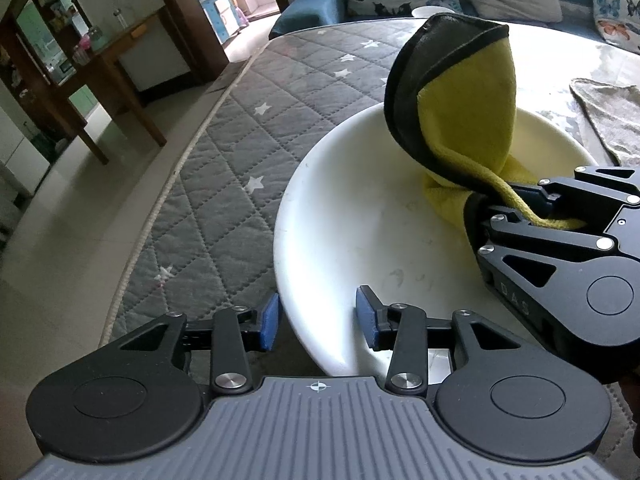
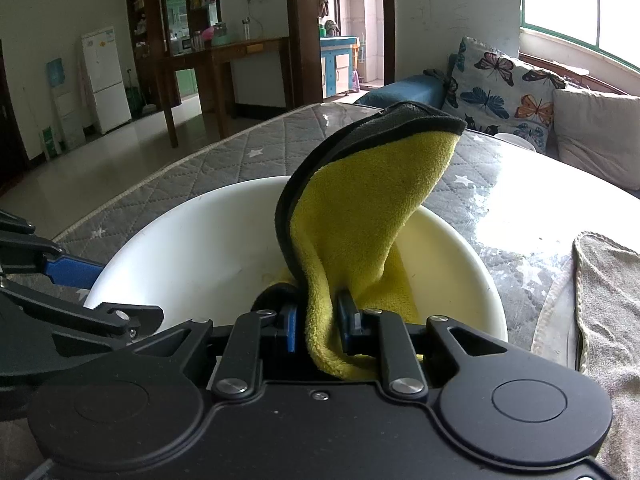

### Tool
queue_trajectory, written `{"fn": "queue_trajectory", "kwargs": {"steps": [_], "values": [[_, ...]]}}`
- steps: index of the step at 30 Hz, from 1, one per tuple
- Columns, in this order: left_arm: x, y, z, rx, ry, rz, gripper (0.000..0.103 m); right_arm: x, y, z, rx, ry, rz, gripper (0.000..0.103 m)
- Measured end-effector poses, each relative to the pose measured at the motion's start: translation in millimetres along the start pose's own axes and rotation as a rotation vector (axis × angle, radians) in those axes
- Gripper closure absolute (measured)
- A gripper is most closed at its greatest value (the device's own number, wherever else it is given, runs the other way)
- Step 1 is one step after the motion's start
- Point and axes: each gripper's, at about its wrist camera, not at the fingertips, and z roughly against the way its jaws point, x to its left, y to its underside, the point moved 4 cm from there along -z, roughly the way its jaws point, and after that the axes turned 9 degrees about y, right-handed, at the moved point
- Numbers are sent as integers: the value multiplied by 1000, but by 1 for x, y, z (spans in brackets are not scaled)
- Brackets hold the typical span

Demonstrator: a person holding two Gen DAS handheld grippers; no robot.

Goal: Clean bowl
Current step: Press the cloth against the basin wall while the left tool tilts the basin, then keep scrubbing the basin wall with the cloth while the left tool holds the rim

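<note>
Cloth (image 2: 360, 216), fuzzy yellow (dark edge), pinched tight in my right gripper (image 2: 318, 326). Left gripper (image 1: 316, 322) wide apart, straddling smooth round white bowl (image 1: 352, 216) rim.

White bowl (image 1: 344, 216); yellow cloth (image 2: 360, 216) edged black, between blue finger pads (image 2: 291, 328); grey star-patterned quilted mat (image 1: 224, 160); butterfly-print cushion (image 2: 504, 92); grey towel (image 2: 608, 280).

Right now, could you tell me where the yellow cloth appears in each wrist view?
Left wrist view: the yellow cloth rises at right of centre, pinched by the right claw.
Right wrist view: dead centre, standing up from the claw.
Shared landmark: the white bowl beneath it.
</note>
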Motion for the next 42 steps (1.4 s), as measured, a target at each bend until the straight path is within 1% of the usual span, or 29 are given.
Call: {"fn": "queue_trajectory", "kwargs": {"steps": [2, 11, 19, 42], "values": [[-1, 0, 0, 0, -5, -5, 59, -9, -5, -1, 1, -3, -2, 82], [-6, -1, -3, 12, -29, -27, 56, -17, -7, -5, -1, -6, -4, 82], [-7, -2, -4, 19, -40, -36, 55, -13, -1, -4, -4, -6, -6, 82], [-8, -2, -5, 22, -45, -42, 53, -6, -1, -1, -3, -9, -11, 82]]}}
